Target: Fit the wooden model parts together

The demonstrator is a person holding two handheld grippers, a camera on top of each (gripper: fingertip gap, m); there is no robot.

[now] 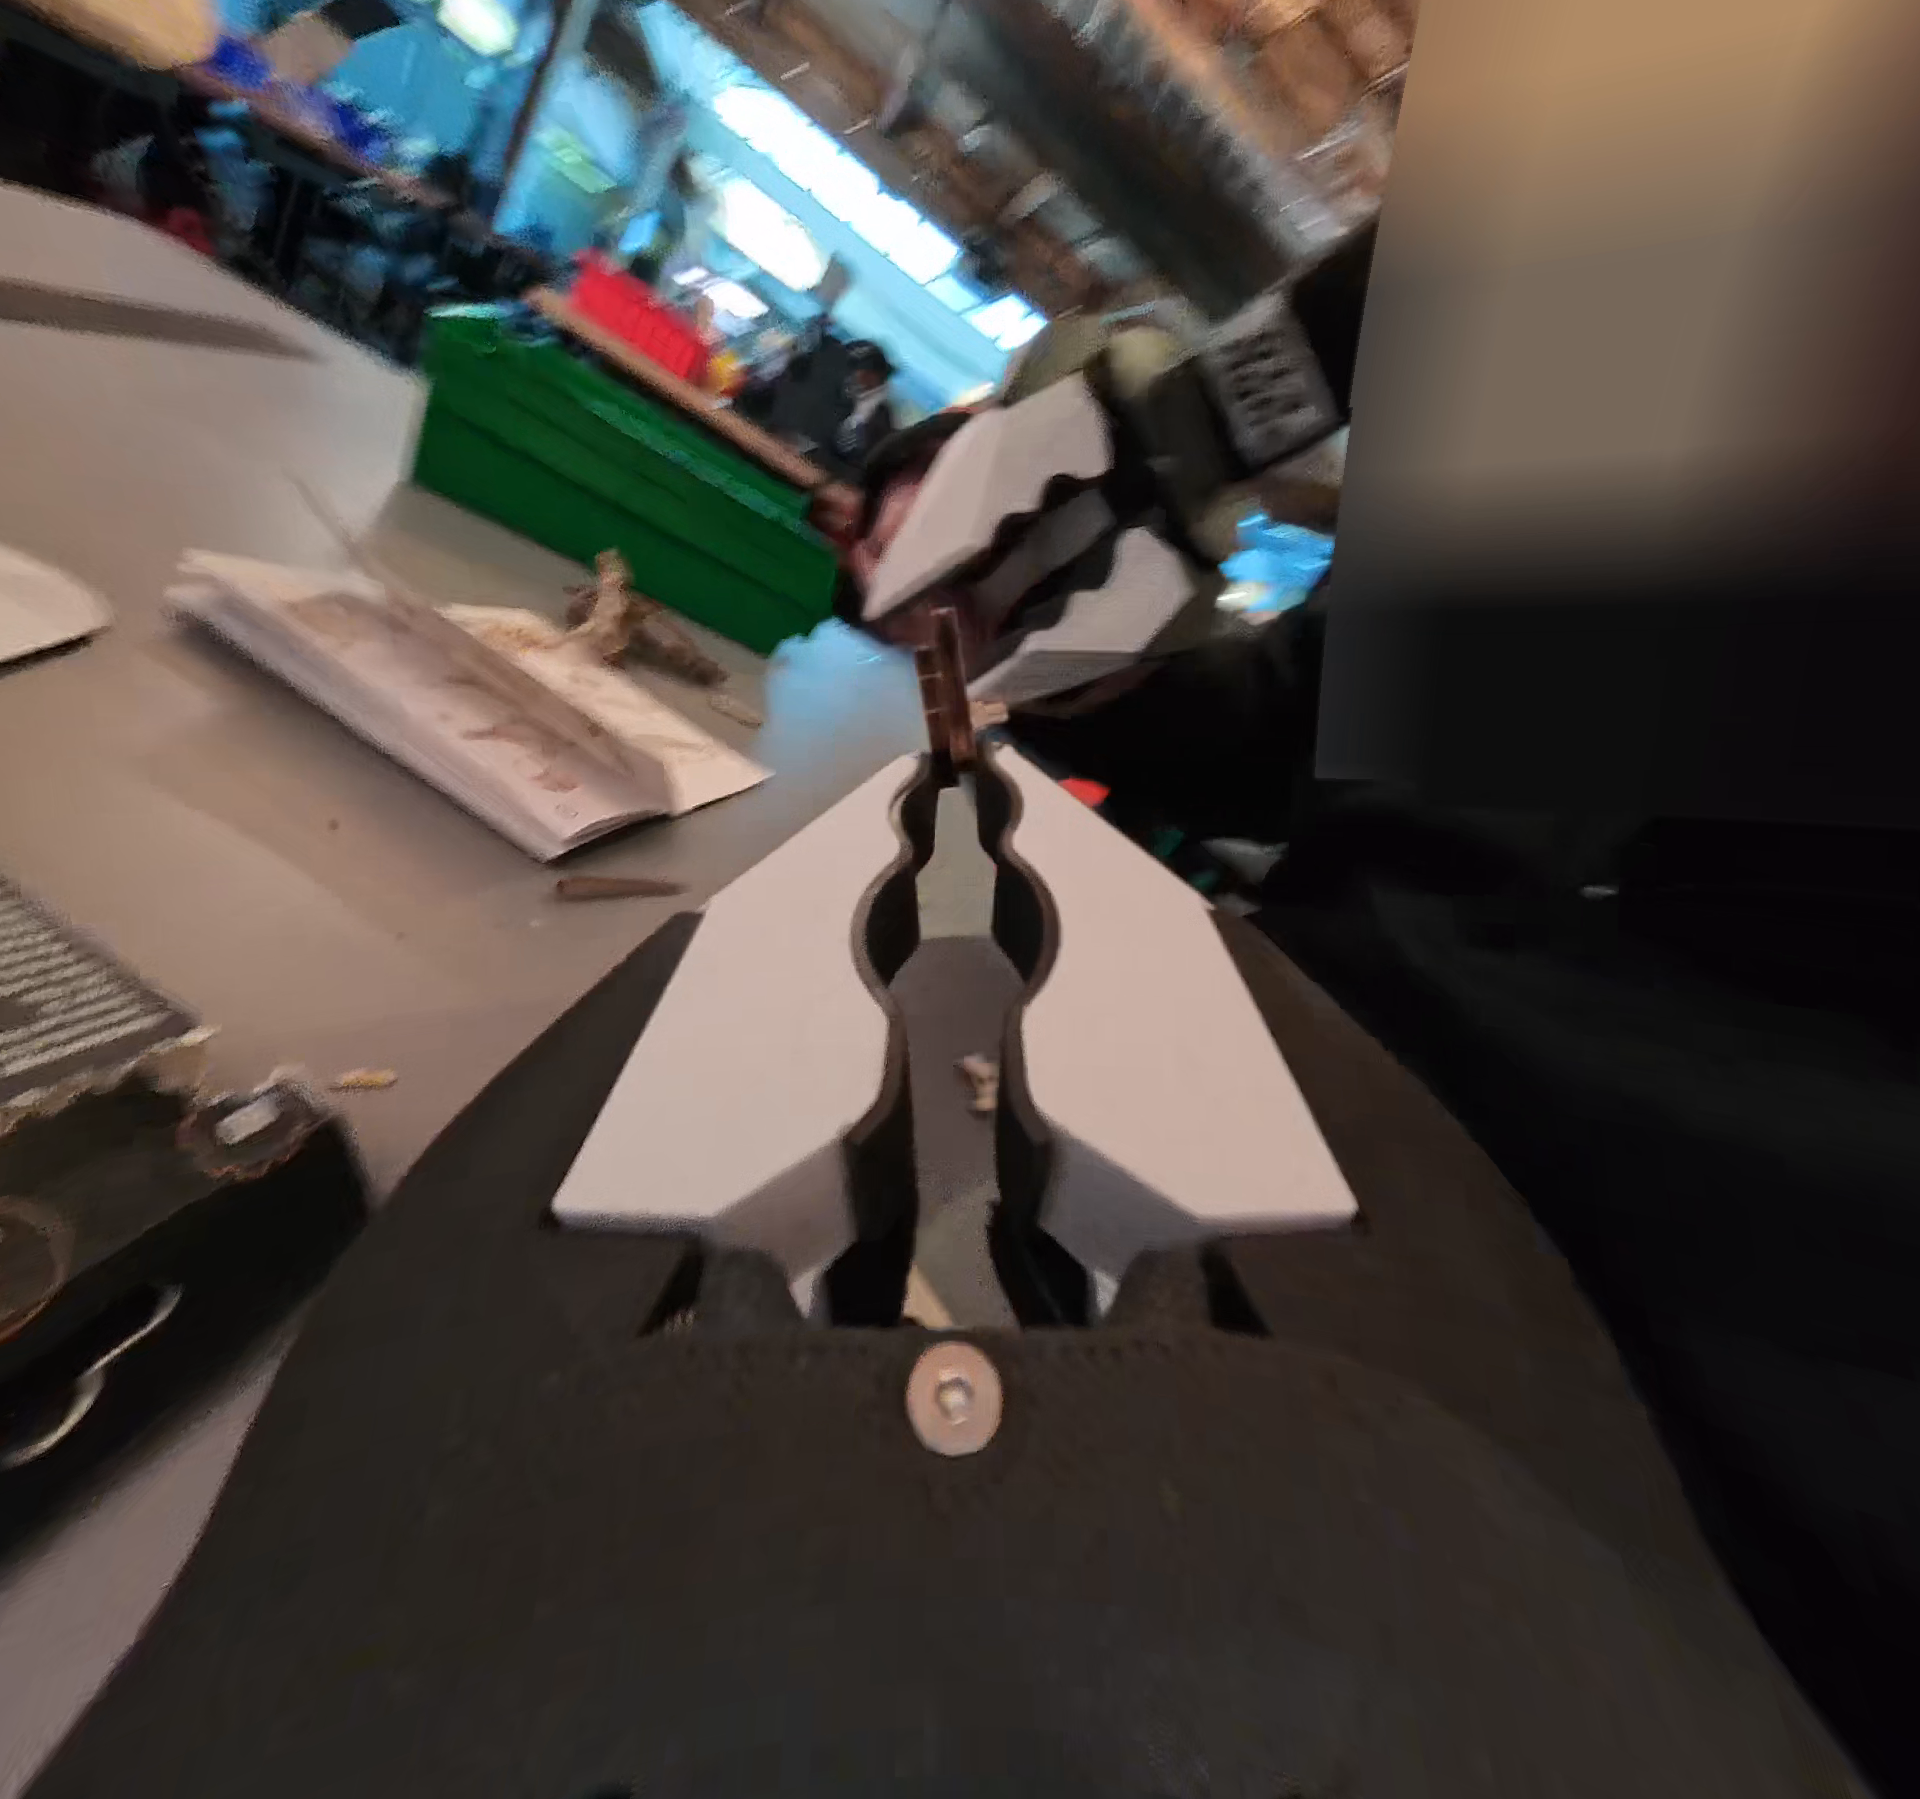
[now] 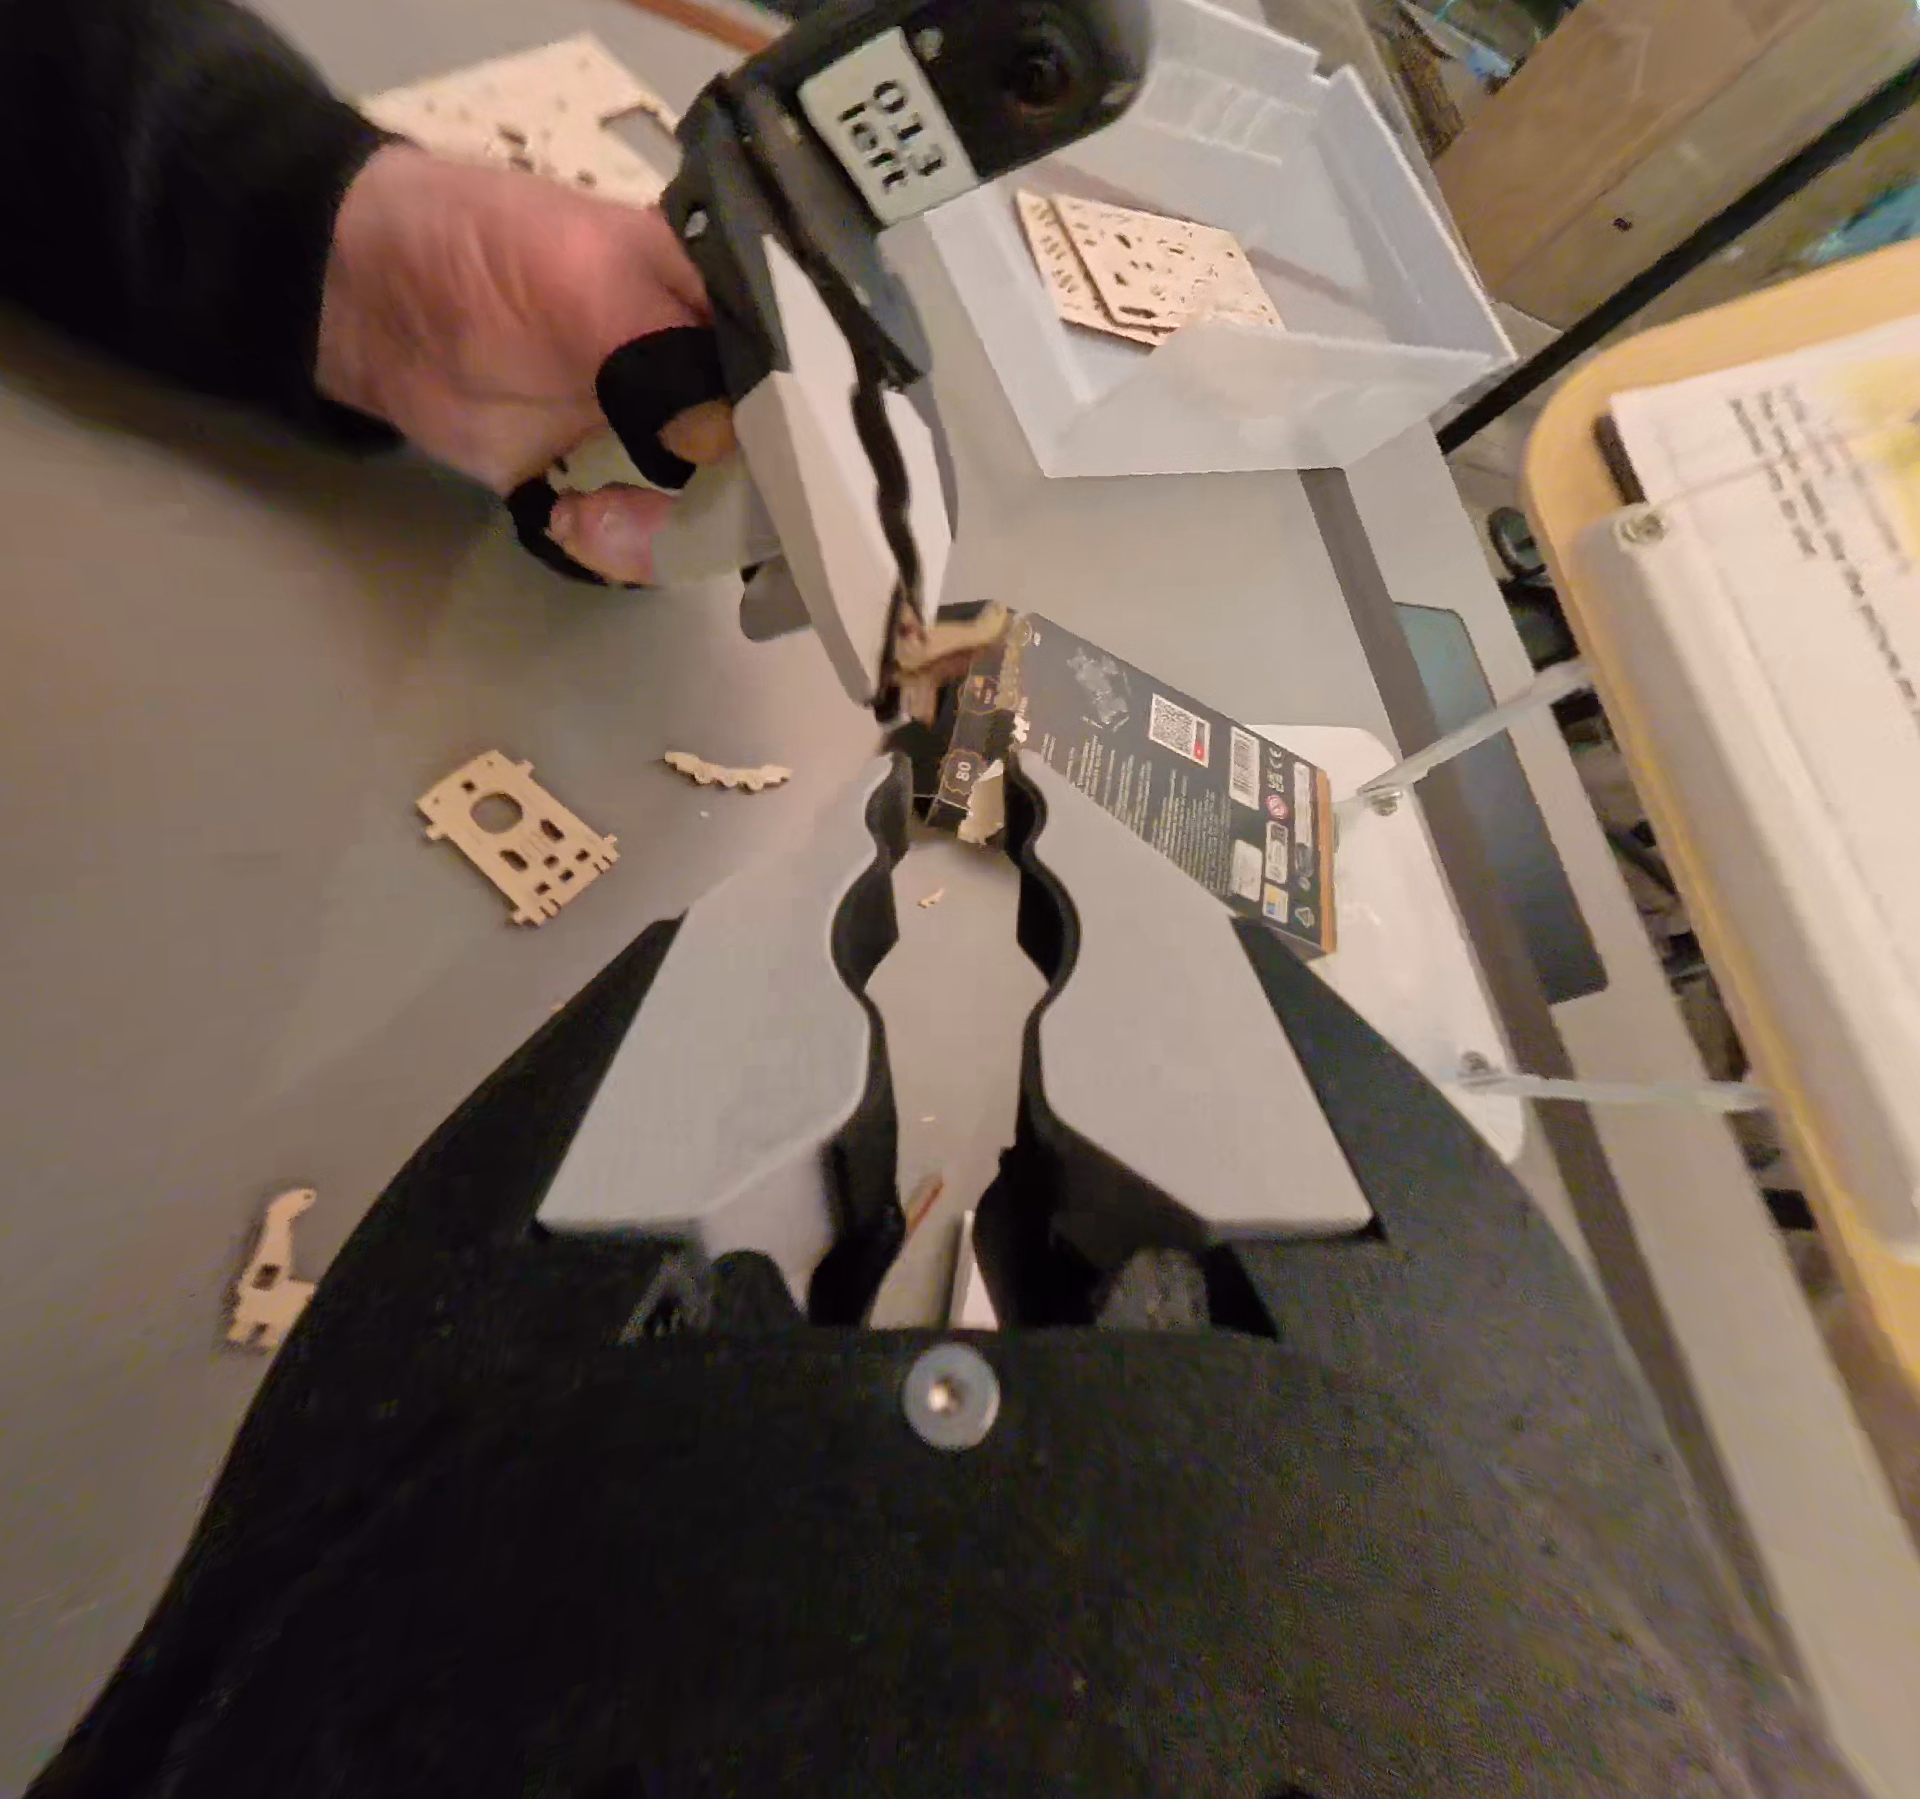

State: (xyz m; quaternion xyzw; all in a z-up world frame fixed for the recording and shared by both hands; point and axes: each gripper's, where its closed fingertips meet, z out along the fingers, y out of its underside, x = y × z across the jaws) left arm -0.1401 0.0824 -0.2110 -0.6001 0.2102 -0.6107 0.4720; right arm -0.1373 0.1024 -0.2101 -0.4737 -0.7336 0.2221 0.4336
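Observation:
My left gripper [image 1: 951, 762] is shut on a small wooden part [image 1: 945, 689] that sticks out past its tips, held above the grey table [image 2: 260, 658]. In the right wrist view it [image 2: 888, 700] comes down from above, held by a person's hand [image 2: 488, 326], with the pale wooden part [image 2: 940, 653] at its tips. My right gripper [image 2: 956, 773] is just below that part, its jaws a narrow gap apart, and I see nothing between them. It also shows in the left wrist view [image 1: 920, 632], right at the part's far end.
Loose wooden parts lie on the table: a holed plate [image 2: 516, 835], a wavy strip [image 2: 727, 770], another piece [image 2: 268, 1271]. A black box [image 2: 1164, 773] lies behind my right gripper. A clear bin [image 2: 1351, 367] holds wooden sheets [image 2: 1143, 274]. A booklet [image 1: 447, 700] and green crate [image 1: 613, 492] lie beyond. Both grippers' tips are close together, under 4 cm apart.

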